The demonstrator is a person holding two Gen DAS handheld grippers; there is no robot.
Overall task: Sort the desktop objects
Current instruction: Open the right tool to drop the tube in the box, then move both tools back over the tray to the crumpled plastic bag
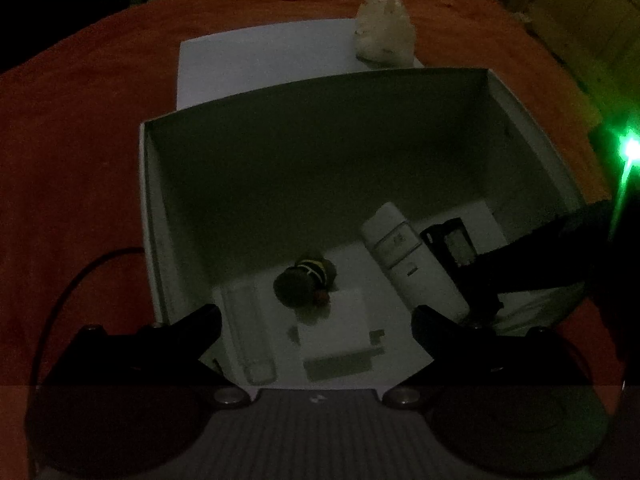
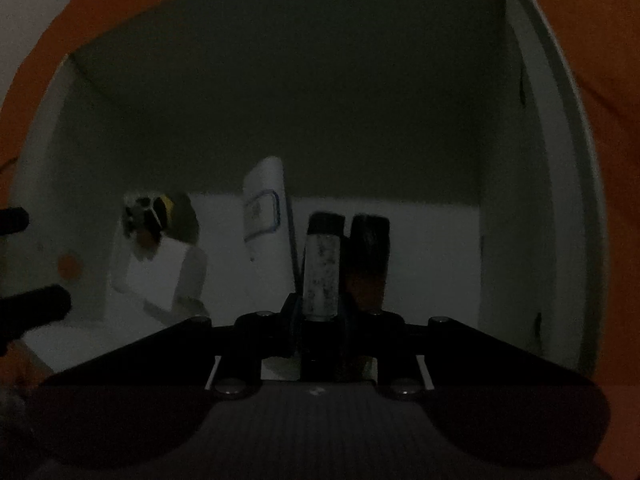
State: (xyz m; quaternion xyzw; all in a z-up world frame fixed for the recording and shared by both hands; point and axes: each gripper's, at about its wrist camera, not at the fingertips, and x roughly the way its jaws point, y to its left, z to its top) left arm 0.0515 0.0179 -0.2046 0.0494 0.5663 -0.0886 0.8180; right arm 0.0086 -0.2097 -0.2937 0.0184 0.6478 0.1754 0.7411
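Clamped between the right gripper's [image 2: 347, 224] near-closed fingers is a slim, speckled grey object [image 2: 320, 272], its identity unclear in the dim light; its long axis runs with the fingers, toward twelve o'clock and down into the white box [image 2: 552, 128]. Bare box floor lies just past the fingertips at twelve and one o'clock. At eleven o'clock a white bottle [image 2: 266, 204] lies on its side, near the fingers, and further out at ten o'clock sit a small dark toy with a yellow band [image 2: 154, 212] and a white card [image 2: 160, 276]. The release probably depends on staying right of the bottle. Beside it, the left gripper [image 1: 316, 316] hangs spread and empty over the same box.
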